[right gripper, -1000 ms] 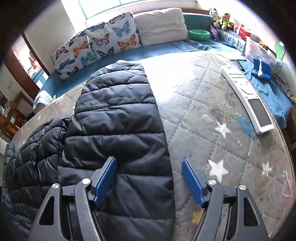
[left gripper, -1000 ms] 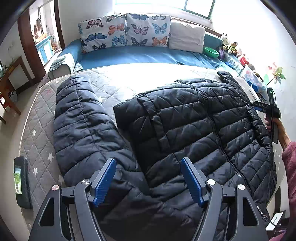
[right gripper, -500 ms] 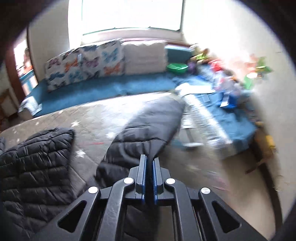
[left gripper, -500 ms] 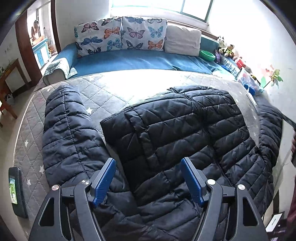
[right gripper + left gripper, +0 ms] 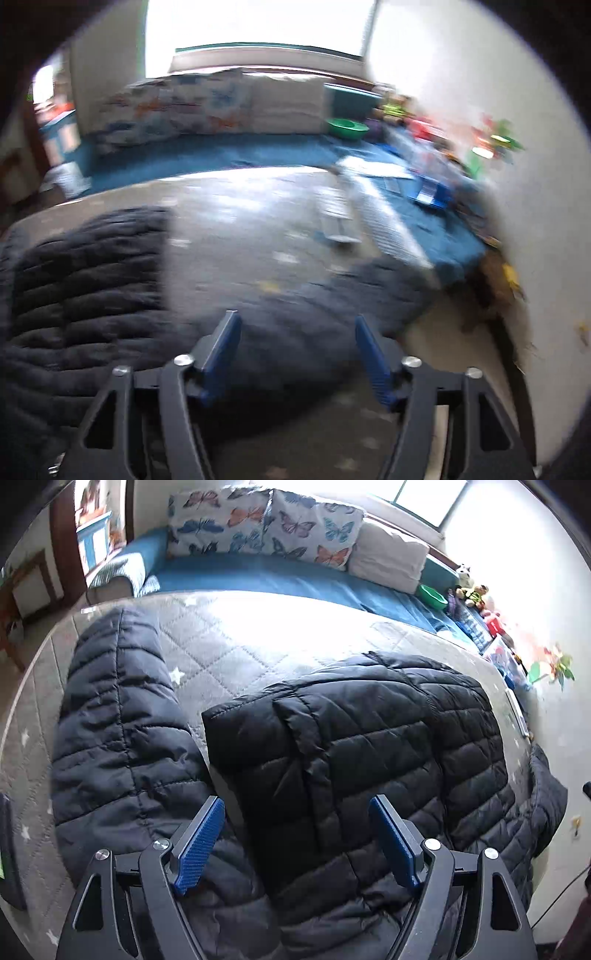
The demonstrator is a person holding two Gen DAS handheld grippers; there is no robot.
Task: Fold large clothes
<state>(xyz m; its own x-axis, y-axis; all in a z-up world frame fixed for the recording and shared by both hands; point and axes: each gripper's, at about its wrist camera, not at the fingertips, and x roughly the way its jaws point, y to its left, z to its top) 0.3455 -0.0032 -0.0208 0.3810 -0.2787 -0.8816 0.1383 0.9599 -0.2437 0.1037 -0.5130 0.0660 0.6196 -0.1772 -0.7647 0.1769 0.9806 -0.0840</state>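
A dark navy quilted puffer jacket (image 5: pixel 354 760) lies spread on the grey star-quilted mattress (image 5: pixel 236 646). Its left sleeve (image 5: pixel 118 723) stretches away on the left. Its right sleeve (image 5: pixel 546 805) lies bunched along the mattress's right edge. My left gripper (image 5: pixel 297 805) is open and empty, above the gap between the left sleeve and the body. In the blurred right wrist view my right gripper (image 5: pixel 295 321) is open, just above the right sleeve (image 5: pixel 332 314), with the jacket body (image 5: pixel 88 280) to its left.
Butterfly pillows (image 5: pixel 258 528) and a white pillow (image 5: pixel 388 561) line the blue bedding (image 5: pixel 295 583) at the back. A green bowl (image 5: pixel 432 596), toys and boxes sit at the far right. A white remote (image 5: pixel 336 218) lies on the mattress. A dark device (image 5: pixel 7 853) sits at the left edge.
My right gripper was shut on the right sleeve half a second ago; now it is open and the sleeve lies on the mattress. The left gripper shifted slightly; the jacket body stayed put.
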